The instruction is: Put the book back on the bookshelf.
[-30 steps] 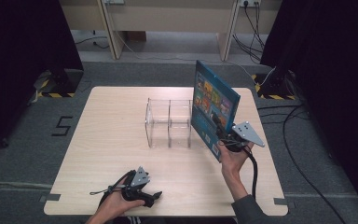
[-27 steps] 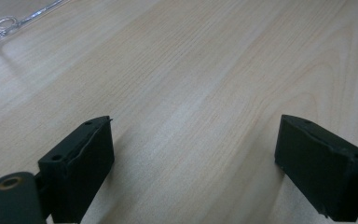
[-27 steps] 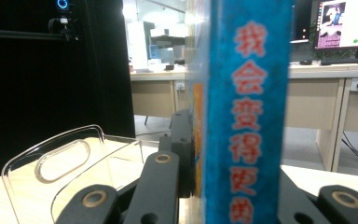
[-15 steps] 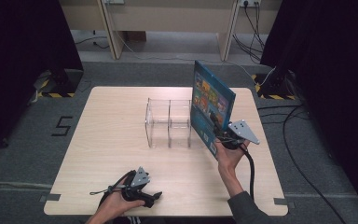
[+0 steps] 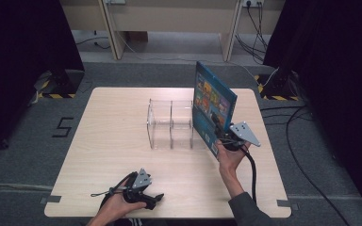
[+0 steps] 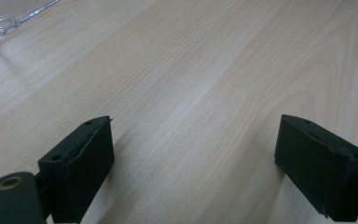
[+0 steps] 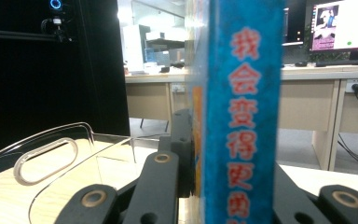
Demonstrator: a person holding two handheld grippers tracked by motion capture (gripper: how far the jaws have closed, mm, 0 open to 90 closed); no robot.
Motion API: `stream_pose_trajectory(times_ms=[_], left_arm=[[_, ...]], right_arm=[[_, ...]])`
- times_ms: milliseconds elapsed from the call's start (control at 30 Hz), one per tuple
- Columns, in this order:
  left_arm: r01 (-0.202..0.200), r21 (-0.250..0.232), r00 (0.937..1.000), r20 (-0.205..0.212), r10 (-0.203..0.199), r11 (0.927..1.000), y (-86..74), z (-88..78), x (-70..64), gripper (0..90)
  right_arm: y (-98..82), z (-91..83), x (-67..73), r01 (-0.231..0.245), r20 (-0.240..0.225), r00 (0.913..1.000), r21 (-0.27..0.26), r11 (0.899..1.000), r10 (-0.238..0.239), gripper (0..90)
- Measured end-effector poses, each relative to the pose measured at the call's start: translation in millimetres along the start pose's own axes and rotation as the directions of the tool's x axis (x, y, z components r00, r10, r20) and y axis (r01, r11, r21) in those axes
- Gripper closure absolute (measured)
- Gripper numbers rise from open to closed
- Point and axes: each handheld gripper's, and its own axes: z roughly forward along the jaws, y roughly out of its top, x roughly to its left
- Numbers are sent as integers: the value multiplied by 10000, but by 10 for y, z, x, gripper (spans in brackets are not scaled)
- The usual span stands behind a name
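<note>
The right gripper (image 5: 222, 136) clamps a blue book (image 5: 213, 113) upright, just right of the clear rack (image 5: 169, 123). The left gripper (image 6: 191, 168) rests open, near the table's (image 5: 113, 141) front edge. Tilted, the book could strike the rack's wall.

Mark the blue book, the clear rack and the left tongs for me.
blue book (image 5: 212, 106): high view, on its picture cover.
clear rack (image 5: 169, 123): high view, on the middle divider wall.
left tongs (image 6: 193, 168): left gripper view, midway between the two open black jaws.
</note>
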Motion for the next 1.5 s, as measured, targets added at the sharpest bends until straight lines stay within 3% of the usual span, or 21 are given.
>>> stream_pose_trajectory(times_ms=[233, 633, 1033, 1333, 1433, 1500], left_arm=[[-19, -15, 10000, 25, 19, 10000, -3, -1, -5, 107], [-31, 25, 10000, 46, 31, 10000, -3, -5, -9, 107], [-21, 18, 10000, 44, 21, 10000, -4, -5, -10, 107], [-17, 15, 10000, 49, 16, 10000, -4, -6, -11, 107], [-32, 27, 10000, 52, 32, 10000, -3, -6, -11, 107], [-40, 25, 10000, 56, 40, 10000, -5, -8, -12, 107]], right_arm=[[-35, -41, -1, -388, 145, 9991, -13, 9992, 388, 812], [-84, -143, 12, -200, 168, 9997, 540, 9983, 191, 804], [-83, -216, 16, -489, 227, 9986, 673, 9965, 475, 779], [-84, -227, -4, -575, 129, 9983, 820, 9950, 566, 700], [-91, -236, -19, -914, 129, 9958, 929, 9915, 906, 622], [-94, -256, -38, -1000, 113, 9950, 981, 9901, 994, 616]])
